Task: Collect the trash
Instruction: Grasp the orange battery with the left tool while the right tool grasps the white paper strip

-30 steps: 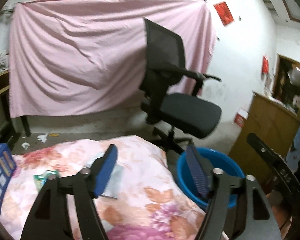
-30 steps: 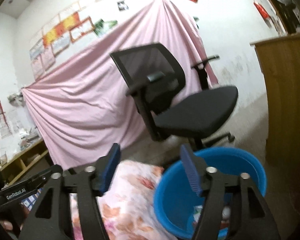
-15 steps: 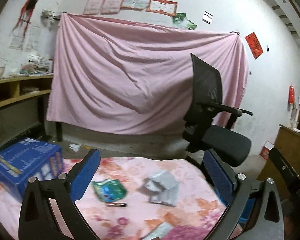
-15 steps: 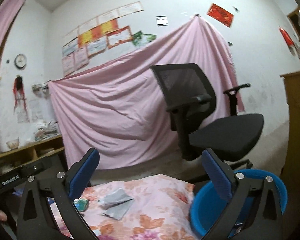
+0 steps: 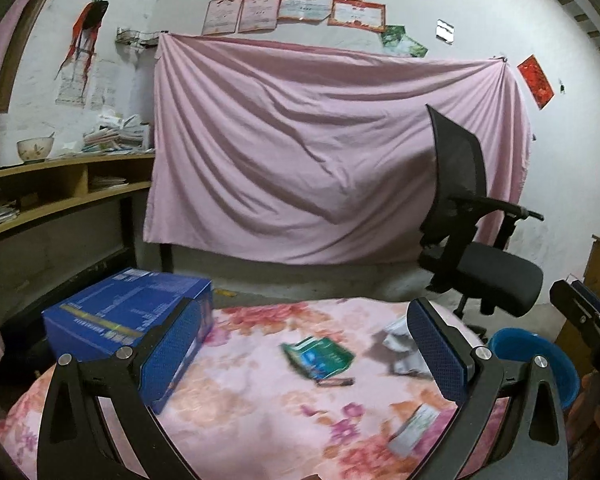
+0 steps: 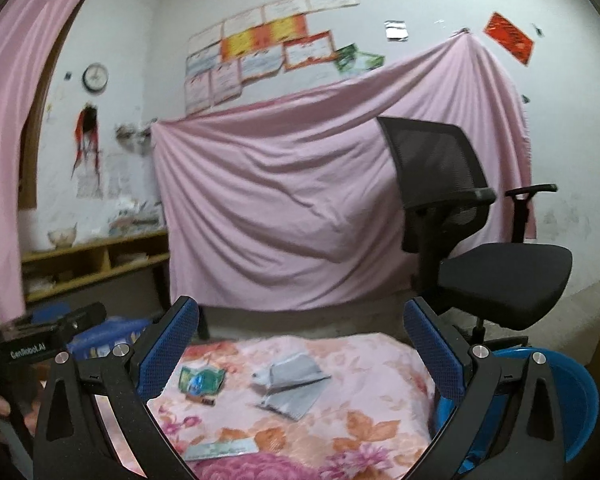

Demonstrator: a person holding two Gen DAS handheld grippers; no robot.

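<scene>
Both grippers had swung left since a second earlier, away from the blue basin and toward the trash. The table [image 5: 240, 404], under a flowered cloth, carried a blue box [image 5: 128, 312] at its left edge. The basin [image 6: 572, 392] stood off the right edge. A grey wrapper [image 6: 290, 384] lay near the far right corner, a green packet [image 5: 318, 356] mid-table, a flat packet [image 6: 220, 450] by the near edge. The left gripper [image 5: 306, 354] and right gripper [image 6: 300, 356] hung empty, fingers wide apart.
</scene>
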